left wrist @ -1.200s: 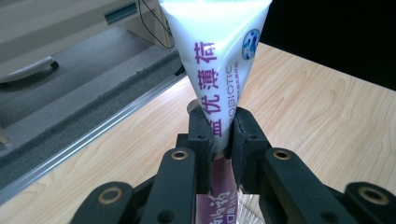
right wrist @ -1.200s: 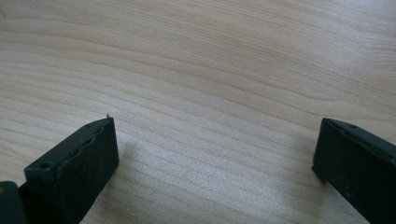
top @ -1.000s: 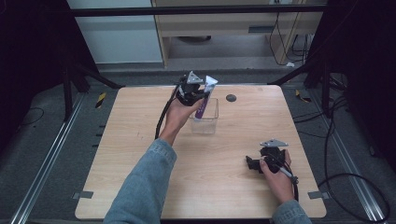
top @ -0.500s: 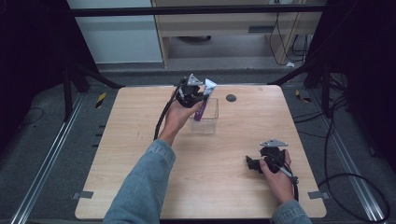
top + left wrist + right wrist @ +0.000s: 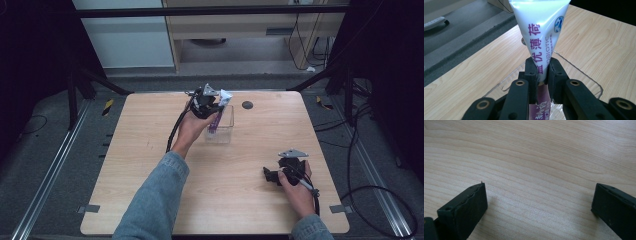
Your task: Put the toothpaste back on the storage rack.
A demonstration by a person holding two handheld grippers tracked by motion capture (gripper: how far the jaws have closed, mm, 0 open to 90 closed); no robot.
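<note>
high view looks down from above on the light wooden table (image 5: 150, 150); both gripper views sit close, sharing that same tabletop.

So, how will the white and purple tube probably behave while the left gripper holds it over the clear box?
The tube looks soft: the left gripper pinches it narrow, so it may bend or sag. Its glossy skin could slip. The clear box seems light and thin-walled, so a bump from the tube might shift it.
</note>
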